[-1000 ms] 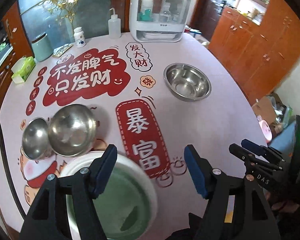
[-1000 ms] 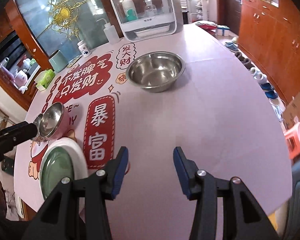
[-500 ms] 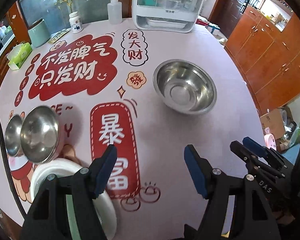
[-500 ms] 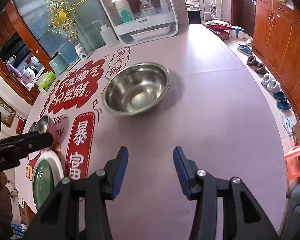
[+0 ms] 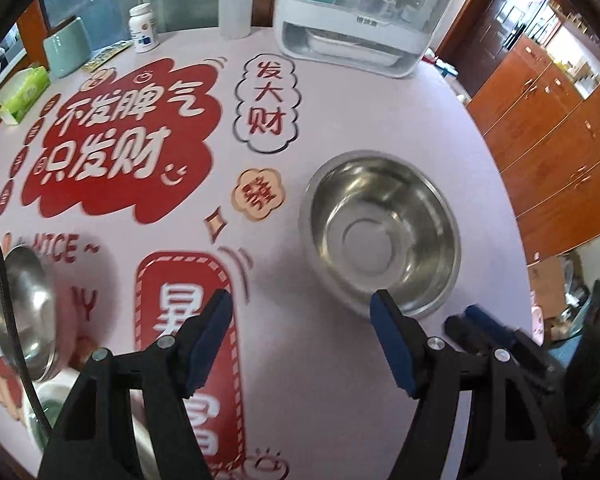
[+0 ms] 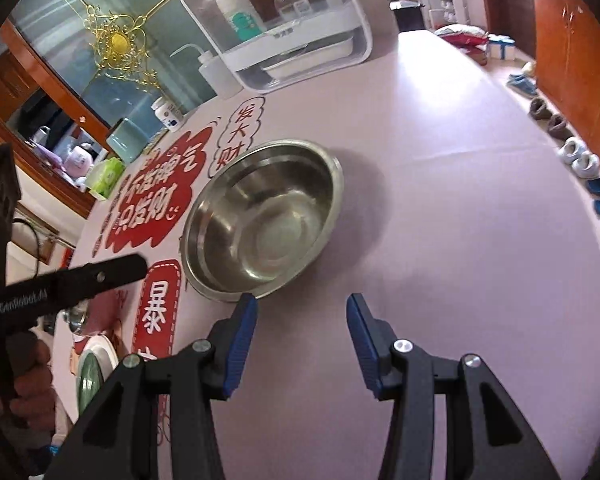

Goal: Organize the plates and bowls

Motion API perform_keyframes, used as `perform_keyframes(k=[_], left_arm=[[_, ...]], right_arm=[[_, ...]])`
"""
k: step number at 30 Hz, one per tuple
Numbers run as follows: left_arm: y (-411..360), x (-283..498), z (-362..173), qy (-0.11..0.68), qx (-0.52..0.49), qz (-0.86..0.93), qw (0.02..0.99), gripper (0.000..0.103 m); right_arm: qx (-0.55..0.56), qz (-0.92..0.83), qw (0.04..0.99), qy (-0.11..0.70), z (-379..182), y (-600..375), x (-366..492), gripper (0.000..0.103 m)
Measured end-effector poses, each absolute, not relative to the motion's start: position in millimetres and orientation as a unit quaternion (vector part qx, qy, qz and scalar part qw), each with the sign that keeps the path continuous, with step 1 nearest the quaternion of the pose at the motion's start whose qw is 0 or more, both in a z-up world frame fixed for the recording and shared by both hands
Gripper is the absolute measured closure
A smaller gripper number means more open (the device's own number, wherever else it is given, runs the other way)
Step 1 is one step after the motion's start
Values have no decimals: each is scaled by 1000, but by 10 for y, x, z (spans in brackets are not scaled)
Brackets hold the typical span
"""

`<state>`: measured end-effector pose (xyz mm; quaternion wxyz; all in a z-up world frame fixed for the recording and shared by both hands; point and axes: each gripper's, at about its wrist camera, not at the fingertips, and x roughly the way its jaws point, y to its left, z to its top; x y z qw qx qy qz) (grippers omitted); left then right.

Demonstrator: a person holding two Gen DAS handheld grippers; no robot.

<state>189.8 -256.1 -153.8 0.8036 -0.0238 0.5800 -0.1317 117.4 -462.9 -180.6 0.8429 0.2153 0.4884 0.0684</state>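
Large steel bowl (image 6: 262, 220) sits just beyond both empty, parted grippers (untouched).

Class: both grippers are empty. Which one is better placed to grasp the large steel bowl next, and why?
Probably the right gripper: its open jaws sit just before the large steel bowl's near rim. The left gripper points beside it.

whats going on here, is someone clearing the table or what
A person holds a two-finger gripper in each hand over a table with a printed pink cloth. Both the left gripper and the right gripper are open and empty, poised just short of the large steel bowl. Two smaller steel bowls and a green plate sit apart at the table's edge, untouched.
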Motion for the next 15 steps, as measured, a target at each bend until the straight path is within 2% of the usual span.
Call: perform_keyframes(k=[5,13,15], left_arm=[[-2665,2057,-1721,578,-40,-133,804,33],[-2835,2162,-1925,576,-14,-116,809,33],[-2850,2177,-1969,580,-9,-109,807,42]], right_arm=[[253,87,841,471,-1964,-4660,1226,56],[279,102,839,456,-2066,-4660,1286,56],[277,103,840,455,-2068,-4651,1295,56]])
